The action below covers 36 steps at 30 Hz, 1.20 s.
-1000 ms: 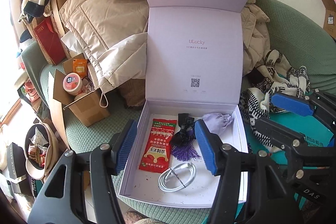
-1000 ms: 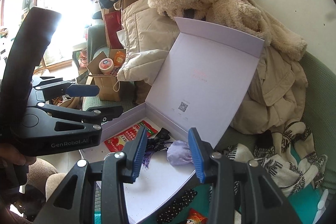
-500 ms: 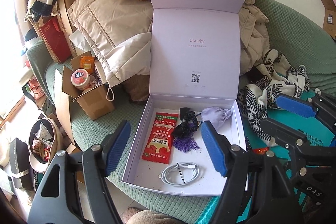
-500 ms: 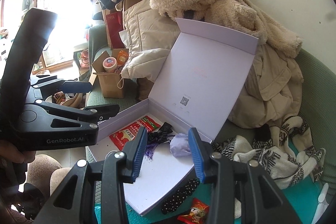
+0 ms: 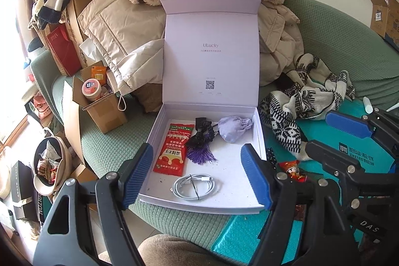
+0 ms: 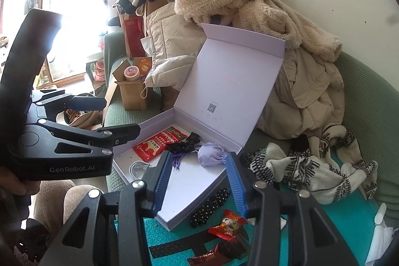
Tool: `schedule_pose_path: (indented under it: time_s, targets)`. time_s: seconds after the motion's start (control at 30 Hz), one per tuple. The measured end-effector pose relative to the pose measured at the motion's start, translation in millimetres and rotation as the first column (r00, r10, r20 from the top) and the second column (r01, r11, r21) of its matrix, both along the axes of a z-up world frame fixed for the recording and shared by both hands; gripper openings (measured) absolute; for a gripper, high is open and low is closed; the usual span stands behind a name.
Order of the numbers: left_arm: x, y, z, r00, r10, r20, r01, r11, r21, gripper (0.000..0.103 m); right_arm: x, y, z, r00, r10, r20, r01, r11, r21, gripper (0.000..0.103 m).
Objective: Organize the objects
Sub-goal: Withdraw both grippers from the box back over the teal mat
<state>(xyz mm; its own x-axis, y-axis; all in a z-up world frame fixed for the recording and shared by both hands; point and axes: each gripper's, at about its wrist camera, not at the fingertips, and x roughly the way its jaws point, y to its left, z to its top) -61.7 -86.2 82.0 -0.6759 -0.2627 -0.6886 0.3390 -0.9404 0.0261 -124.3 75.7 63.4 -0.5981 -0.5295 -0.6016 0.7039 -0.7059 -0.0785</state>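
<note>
Above box (image 5: 258,133), left gripper (image 5: 197,176) fingers opening, receded.

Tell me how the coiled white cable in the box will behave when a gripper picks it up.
The white cable is probably light and floppy. A thin tie crosses its coil, so it should lift as one bundle, though loops may sag. It lies flat on the box floor, so pads could slip off.

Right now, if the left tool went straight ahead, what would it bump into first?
Probably the floor of the open white box, near the coiled white cable. The left tool is opening with nothing between its pads; depth is hard to judge.
</note>
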Motion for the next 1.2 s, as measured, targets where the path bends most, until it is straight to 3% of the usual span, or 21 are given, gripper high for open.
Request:
schedule_pose_path:
  time_s: [0.53,1.2]
  targets:
    - [20,63,-14,0.998,-0.067,0.014,0.066,0.997,0.033,0.073,32,55,-12,0.997,-0.073,0.025,0.073,0.997,0.006,0.045]
    - [22,116,-68,0.986,-0.155,0.062,0.148,0.983,0.106,0.073,39,108,-58,0.98,-0.153,0.127,0.151,0.988,0.029,0.045]
